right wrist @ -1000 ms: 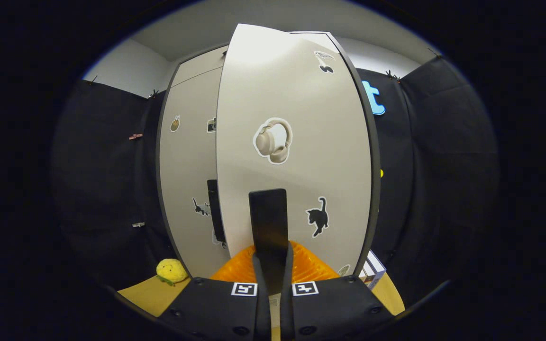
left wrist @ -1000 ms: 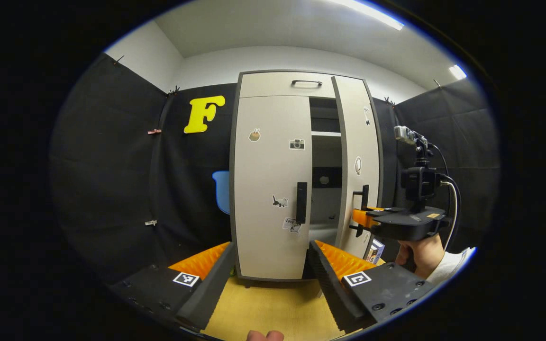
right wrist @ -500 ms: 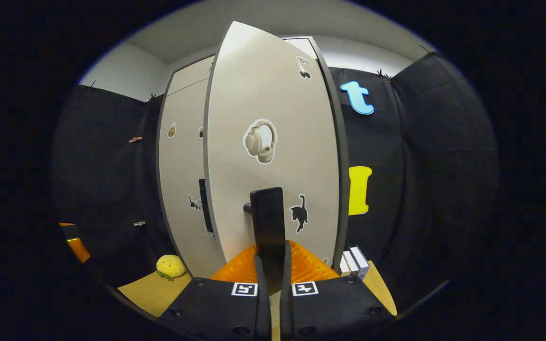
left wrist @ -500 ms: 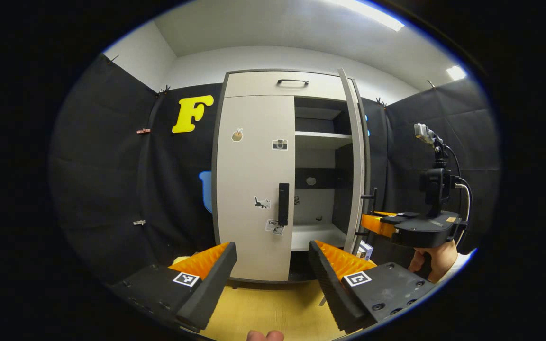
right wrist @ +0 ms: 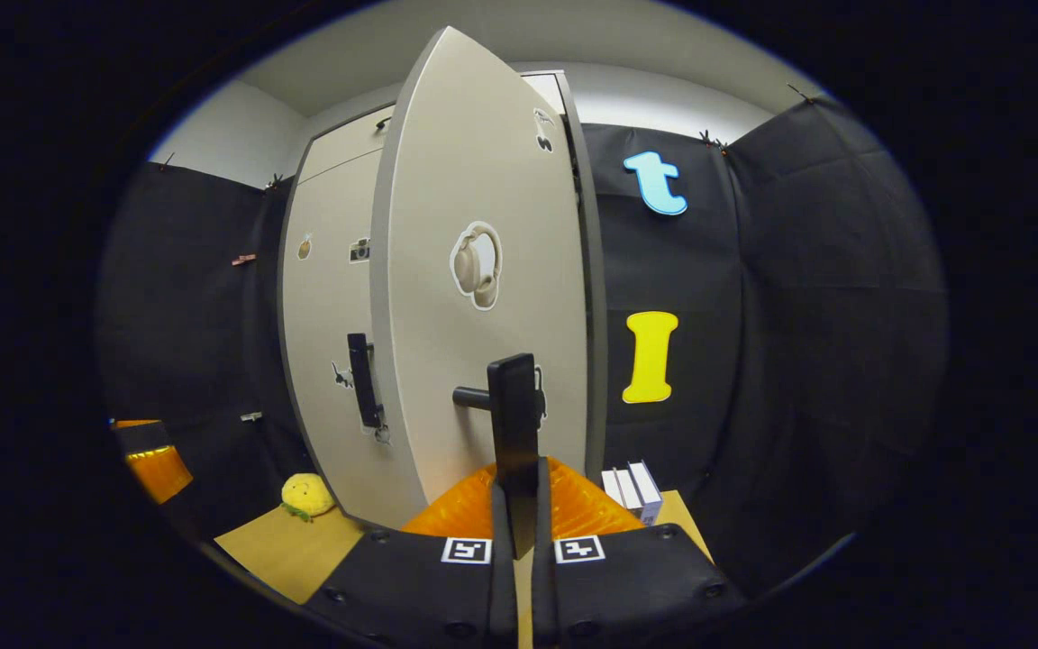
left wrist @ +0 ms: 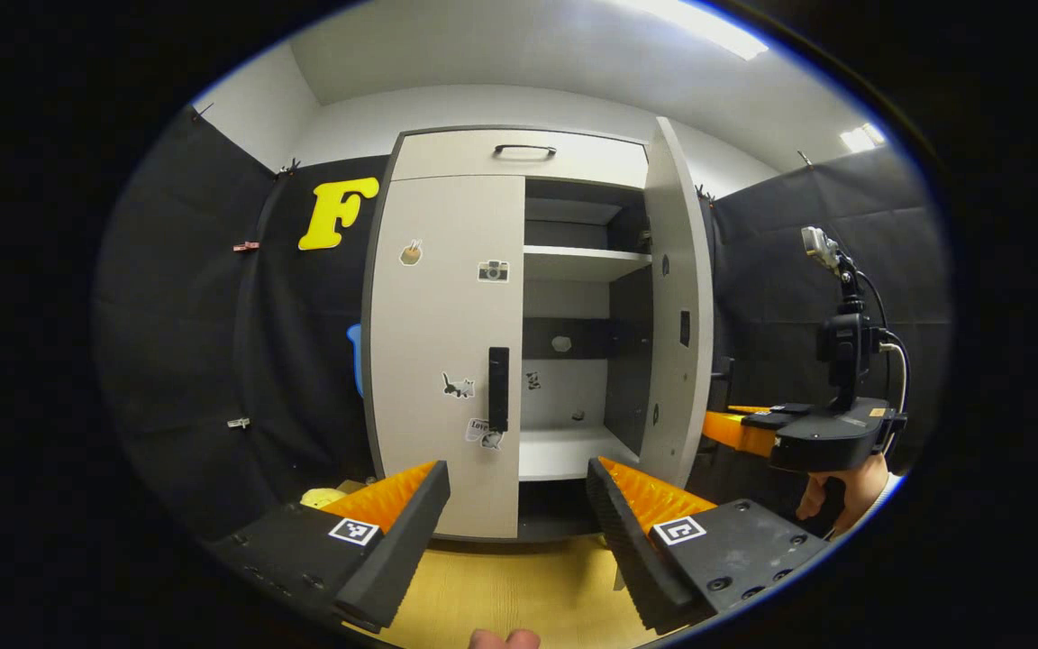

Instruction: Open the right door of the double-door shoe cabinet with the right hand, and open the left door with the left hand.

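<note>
The tall pale shoe cabinet [left wrist: 519, 155] has its left door [left wrist: 442, 306] closed, with a black vertical handle [left wrist: 498, 388]. Its right door [left wrist: 677, 297] stands swung wide, showing the shelves [left wrist: 584, 260] inside. My left gripper [left wrist: 519, 491] is open, a short way in front of the cabinet, with nothing between its fingers. My right gripper [right wrist: 519, 482] is shut on the right door's black handle [right wrist: 514, 406]; the right door [right wrist: 474, 361] fills the middle of the right gripper view. In the left gripper view the right gripper [left wrist: 726, 430] reaches behind the open door, held by a hand [left wrist: 848, 482].
A yellow plush toy [right wrist: 306, 495] lies on the wooden floor [right wrist: 276, 550] by the cabinet's left side. A few white boxes [right wrist: 632, 487] stand against the wall to the right of the open door. Black cloth walls close in both sides.
The right door has swung from partly open to wide open, pulled by my right gripper on its handle. My left gripper has stayed open and drifted slightly right, facing the opened compartment.
</note>
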`<state>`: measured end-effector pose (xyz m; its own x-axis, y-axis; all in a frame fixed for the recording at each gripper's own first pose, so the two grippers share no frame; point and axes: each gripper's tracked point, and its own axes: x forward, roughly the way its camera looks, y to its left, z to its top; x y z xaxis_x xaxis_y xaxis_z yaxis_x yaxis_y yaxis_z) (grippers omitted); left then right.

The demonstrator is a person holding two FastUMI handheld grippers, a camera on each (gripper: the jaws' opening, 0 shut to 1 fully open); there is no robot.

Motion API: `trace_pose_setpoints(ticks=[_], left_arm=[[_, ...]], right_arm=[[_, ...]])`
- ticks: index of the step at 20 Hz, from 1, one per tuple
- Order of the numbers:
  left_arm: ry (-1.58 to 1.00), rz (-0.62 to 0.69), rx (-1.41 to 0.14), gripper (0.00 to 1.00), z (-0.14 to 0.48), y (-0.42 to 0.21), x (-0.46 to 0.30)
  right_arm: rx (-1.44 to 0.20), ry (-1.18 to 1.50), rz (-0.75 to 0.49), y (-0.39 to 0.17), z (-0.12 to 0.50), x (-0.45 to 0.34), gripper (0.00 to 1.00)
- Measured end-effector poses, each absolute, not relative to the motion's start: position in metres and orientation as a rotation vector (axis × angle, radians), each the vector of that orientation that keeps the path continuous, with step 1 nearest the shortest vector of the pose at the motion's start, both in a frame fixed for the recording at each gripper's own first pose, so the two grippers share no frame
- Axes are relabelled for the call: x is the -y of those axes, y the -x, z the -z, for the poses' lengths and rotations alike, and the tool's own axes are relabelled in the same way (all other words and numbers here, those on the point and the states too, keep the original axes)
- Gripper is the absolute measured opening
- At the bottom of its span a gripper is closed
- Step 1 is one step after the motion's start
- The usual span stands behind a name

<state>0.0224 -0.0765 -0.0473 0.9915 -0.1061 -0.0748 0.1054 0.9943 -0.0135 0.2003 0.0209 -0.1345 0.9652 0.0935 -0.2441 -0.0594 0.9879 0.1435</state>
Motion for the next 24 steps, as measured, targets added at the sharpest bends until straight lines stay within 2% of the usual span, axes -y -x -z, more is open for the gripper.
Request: trace_pose_setpoints(ticks=[7,10,15,18,19,20,21,22,23,24], left_arm=[[0.009,0.148,-0.079,0.95,0.046,-0.034,0.106],[-0.004,0.163,-0.065,0.95,0.042,-0.039,0.117],[-0.019,0.168,-0.055,0.92,0.037,-0.056,0.124],[-0.024,0.148,-0.032,0.95,0.026,-0.078,0.116],[-0.027,0.144,-0.028,0.92,0.023,-0.086,0.113],[-0.032,0.140,-0.029,0.95,0.022,-0.095,0.111],[-0.037,0.133,-0.030,0.95,0.021,-0.105,0.108],[-0.041,0.125,-0.030,0.95,0.020,-0.114,0.104],[-0.043,0.122,-0.026,0.95,0.020,-0.125,0.101],[-0.044,0.120,-0.025,0.95,0.019,-0.135,0.099]], right_arm=[[-0.258,-0.082,0.036,-0.200,0.140,0.022,0.10],[-0.276,-0.177,-0.002,-0.201,0.143,0.013,0.05],[-0.247,-0.123,0.002,-0.197,0.138,0.018,0.06],[-0.221,-0.097,0.023,-0.189,0.131,0.023,0.11],[-0.212,-0.100,0.022,-0.188,0.128,0.020,0.13],[-0.199,-0.105,0.020,-0.185,0.123,0.019,0.17],[-0.193,-0.115,0.022,-0.181,0.120,0.021,0.26],[-0.189,-0.128,0.034,-0.177,0.118,0.026,0.31],[-0.186,-0.145,0.041,-0.171,0.114,0.030,0.49],[-0.190,-0.163,0.040,-0.165,0.113,0.033,0.53]])
